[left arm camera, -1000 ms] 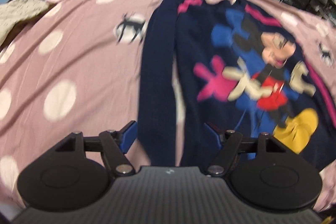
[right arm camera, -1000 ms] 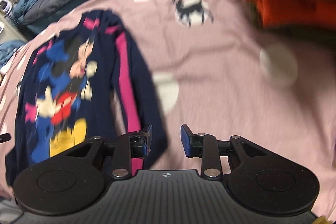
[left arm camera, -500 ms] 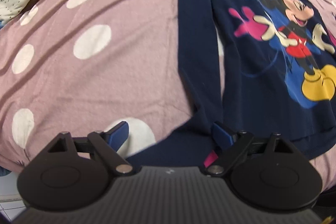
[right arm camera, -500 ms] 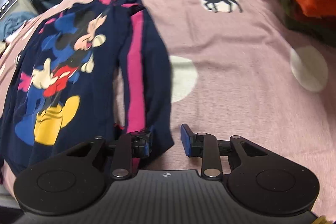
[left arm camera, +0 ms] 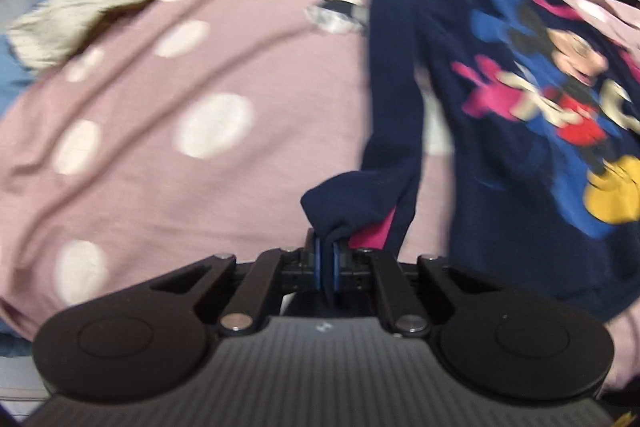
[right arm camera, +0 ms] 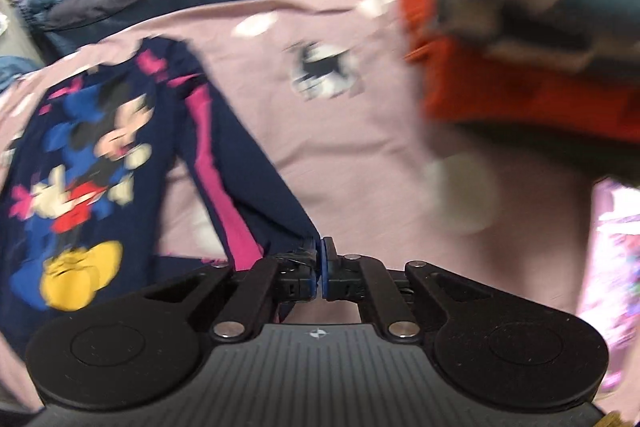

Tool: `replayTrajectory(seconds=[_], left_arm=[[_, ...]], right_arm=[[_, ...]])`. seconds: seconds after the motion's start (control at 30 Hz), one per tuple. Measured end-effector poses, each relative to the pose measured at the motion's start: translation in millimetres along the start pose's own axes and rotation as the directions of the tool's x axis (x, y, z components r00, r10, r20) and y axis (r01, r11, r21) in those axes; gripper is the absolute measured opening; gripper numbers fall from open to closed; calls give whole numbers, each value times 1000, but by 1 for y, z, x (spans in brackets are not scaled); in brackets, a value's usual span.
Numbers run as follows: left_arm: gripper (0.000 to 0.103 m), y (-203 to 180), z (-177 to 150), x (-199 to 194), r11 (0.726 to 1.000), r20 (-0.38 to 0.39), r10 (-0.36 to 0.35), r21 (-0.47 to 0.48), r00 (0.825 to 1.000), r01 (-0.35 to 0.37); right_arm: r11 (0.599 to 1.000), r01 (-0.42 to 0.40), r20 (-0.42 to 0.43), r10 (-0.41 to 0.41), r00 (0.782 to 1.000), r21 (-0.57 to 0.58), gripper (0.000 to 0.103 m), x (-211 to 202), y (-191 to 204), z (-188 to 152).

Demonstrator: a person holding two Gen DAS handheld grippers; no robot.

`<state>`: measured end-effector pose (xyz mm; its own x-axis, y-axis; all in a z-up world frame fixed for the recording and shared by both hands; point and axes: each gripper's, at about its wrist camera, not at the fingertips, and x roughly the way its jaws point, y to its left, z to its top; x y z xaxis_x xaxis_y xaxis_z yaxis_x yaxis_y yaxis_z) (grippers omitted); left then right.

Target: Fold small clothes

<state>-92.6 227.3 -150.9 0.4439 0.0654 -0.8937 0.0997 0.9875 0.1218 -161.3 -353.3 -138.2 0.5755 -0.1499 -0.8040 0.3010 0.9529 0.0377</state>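
- Sleeves of a navy cartoon-print top (left arm camera: 520,131) are gripped at both cuffs as it lies front-up on a pink polka-dot bedspread (left arm camera: 200,115), collar toward the far edge.
- Left gripper (left arm camera: 327,259), jaws pinched nearly together, clamps a bunched fold of the left sleeve cuff (left arm camera: 344,199), which appears raised just off the bedspread.
- Right gripper (right arm camera: 322,259), jaws likewise pressed together, pinches the end of the pink-striped right sleeve (right arm camera: 240,187).
- Step in hand appears to be the sleeve fold: both cuffs secured, the body of the top flat between them and not yet folded.
- Next move likely calls for carrying each cuff inward across the printed chest and laying the sleeves flat, without dragging the body out of line.
- Heaped clothes, an orange garment (right arm camera: 500,95) among them, sit beside the work area at right; a beige garment (left arm camera: 80,15) lies at far left.
- Both views are motion-blurred.
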Motion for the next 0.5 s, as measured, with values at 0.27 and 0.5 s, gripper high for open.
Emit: replayTrajectory(seconds=[0.27,0.5], left_arm=[[10,116,29,20,908,-21,264,-332,964,-256],[73,110,49,9,935,25,267,-250,963,-252]], right_arm=[[969,238,14,-238,971,-64,3,17,-14,10],[947,291,112,-277,954,-137,62,-9,4,7]])
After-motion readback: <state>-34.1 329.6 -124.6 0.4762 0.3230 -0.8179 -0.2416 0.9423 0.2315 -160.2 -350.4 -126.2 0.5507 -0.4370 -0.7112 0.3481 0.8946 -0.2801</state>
